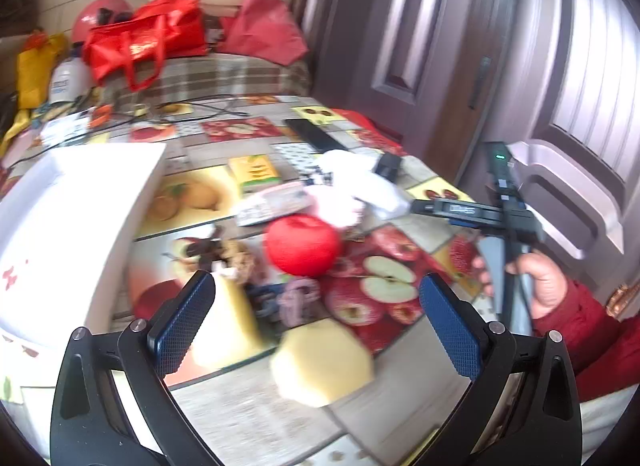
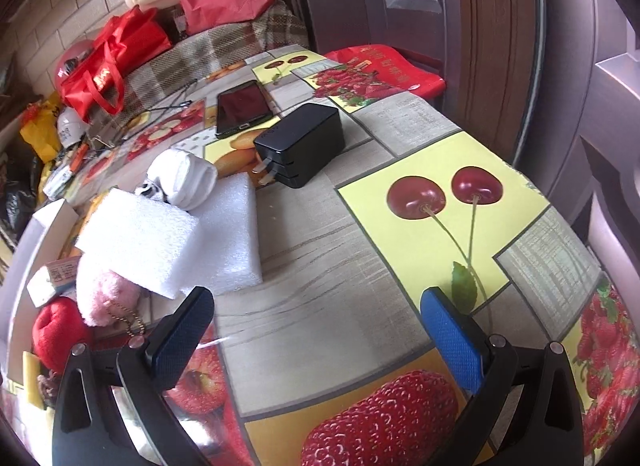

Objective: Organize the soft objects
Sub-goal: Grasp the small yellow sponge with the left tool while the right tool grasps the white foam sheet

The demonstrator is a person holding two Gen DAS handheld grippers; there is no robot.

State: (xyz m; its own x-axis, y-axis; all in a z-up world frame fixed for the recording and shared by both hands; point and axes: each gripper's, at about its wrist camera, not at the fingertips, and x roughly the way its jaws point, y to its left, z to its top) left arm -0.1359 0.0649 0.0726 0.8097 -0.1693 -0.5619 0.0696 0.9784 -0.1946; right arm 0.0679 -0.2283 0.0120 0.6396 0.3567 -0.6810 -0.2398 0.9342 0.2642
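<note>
My left gripper is open and empty above the table. Below it lie a yellow sponge, a yellow wedge, a pink hair clip and a red plush apple. Beyond them are a pink plush and white socks. My right gripper is open and empty over bare tablecloth. To its left lie white foam blocks, the socks, the pink plush and the red apple. The right gripper's body shows in the left wrist view.
A white box stands at the left. A black charger and a phone lie mid-table. Small packets, cables and red bags sit farther back. A dark door is at the right, past the table edge.
</note>
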